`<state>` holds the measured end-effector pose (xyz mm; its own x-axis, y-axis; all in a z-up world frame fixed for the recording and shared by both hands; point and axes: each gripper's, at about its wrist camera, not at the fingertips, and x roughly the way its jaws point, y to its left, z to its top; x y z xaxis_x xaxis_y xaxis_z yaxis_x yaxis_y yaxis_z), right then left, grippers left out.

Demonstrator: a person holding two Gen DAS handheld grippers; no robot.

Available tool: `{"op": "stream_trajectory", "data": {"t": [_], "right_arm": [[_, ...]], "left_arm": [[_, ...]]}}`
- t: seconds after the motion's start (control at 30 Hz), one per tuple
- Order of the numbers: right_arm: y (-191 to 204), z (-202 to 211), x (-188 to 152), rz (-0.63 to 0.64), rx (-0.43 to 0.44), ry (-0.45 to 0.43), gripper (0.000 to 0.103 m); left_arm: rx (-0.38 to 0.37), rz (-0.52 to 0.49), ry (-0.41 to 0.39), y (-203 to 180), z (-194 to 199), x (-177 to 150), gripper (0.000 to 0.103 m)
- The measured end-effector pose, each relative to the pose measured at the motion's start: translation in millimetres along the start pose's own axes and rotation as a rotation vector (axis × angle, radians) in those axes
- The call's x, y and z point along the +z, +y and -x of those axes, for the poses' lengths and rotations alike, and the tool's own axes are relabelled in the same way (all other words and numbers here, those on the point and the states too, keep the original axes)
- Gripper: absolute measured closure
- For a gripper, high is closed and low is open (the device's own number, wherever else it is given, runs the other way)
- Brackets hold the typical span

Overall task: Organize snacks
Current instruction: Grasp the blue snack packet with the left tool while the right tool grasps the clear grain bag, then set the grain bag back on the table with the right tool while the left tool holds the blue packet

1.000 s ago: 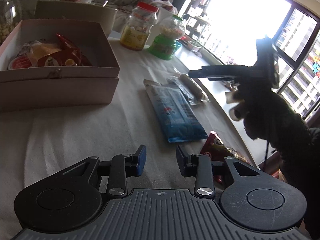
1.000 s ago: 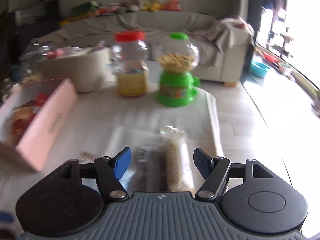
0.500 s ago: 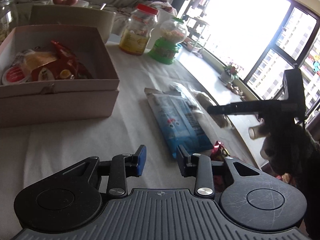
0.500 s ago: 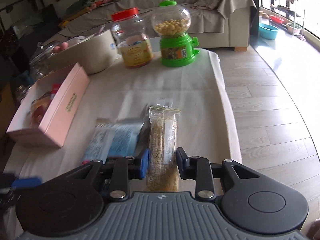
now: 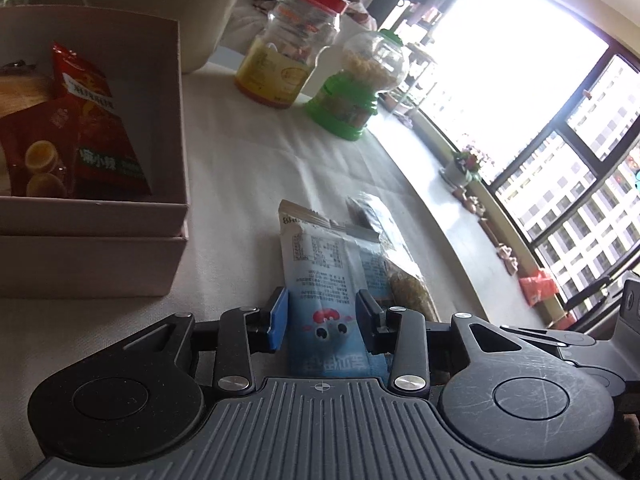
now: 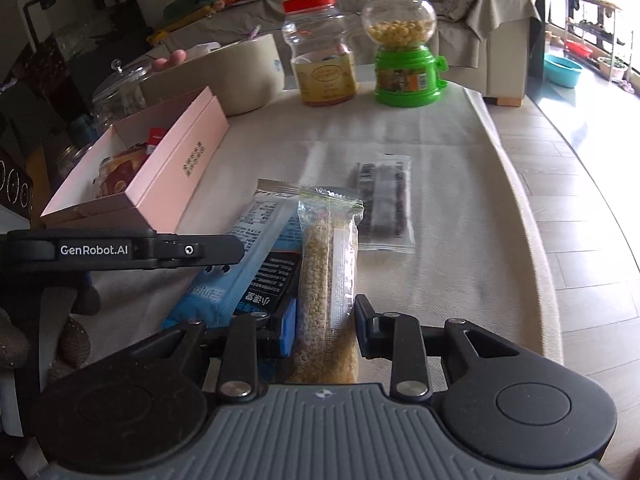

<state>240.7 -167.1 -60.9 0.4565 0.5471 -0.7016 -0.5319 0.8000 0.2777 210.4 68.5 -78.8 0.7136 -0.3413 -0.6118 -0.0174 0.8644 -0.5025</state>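
Note:
A blue snack packet (image 5: 328, 300) lies on the white tablecloth, and my left gripper (image 5: 322, 316) straddles its near end with jaws partly open, pads at both edges. It also shows in the right wrist view (image 6: 248, 256). A clear packet of yellow puffed grain (image 6: 328, 280) lies beside it; my right gripper (image 6: 324, 330) is shut on its near end. A dark snack bar in clear wrap (image 6: 384, 204) lies further out. The pink box (image 5: 92, 216) at left holds red snack packets (image 5: 96, 128).
A red-lidded jar (image 6: 322, 52) and a green candy dispenser (image 6: 404, 52) stand at the far end of the table, with a cream bowl (image 6: 224, 76) and a glass jar (image 6: 120, 92) at far left. The table edge (image 6: 536, 240) runs along the right.
My left gripper moved forward and down over the blue packet's near end. My right gripper stays closed on the grain packet and has lowered; the left tool now crosses the right view.

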Motion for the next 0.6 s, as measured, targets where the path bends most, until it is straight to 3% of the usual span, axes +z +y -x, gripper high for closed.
{"op": "stream_trajectory", "data": {"t": [0.13,0.27,0.37,0.47,0.53,0.6], "right_arm": [[23.4,0.0,-4.6,0.028,0.099,0.028,0.074],[59.6,7.1,-19.8,0.096,0.215,0.047,0.074],[79.0,15.4,-28.2,0.146,0.238,0.034,0.074],[76.6,18.8,-27.3,0.142,0.178,0.013,0.074],[64.1,16.1,-23.2,0.109,0.094,-0.006,0.074],[49.6,14.6,-20.5,0.077,0.0,-0.032,0.071]], "left_arm": [[0.014,0.006,-0.015,12.5,32.0,-6.6,0.062],[-0.033,-0.008,-0.012,15.8,74.4,-25.5,0.062],[0.019,-0.07,-0.024,12.3,98.0,-38.0,0.063],[0.107,-0.124,-0.047,11.2,109.8,-44.8,0.063],[0.192,-0.165,-0.061,8.4,110.8,-47.5,0.063],[0.226,-0.183,-0.061,4.1,110.6,-47.9,0.063]]}}
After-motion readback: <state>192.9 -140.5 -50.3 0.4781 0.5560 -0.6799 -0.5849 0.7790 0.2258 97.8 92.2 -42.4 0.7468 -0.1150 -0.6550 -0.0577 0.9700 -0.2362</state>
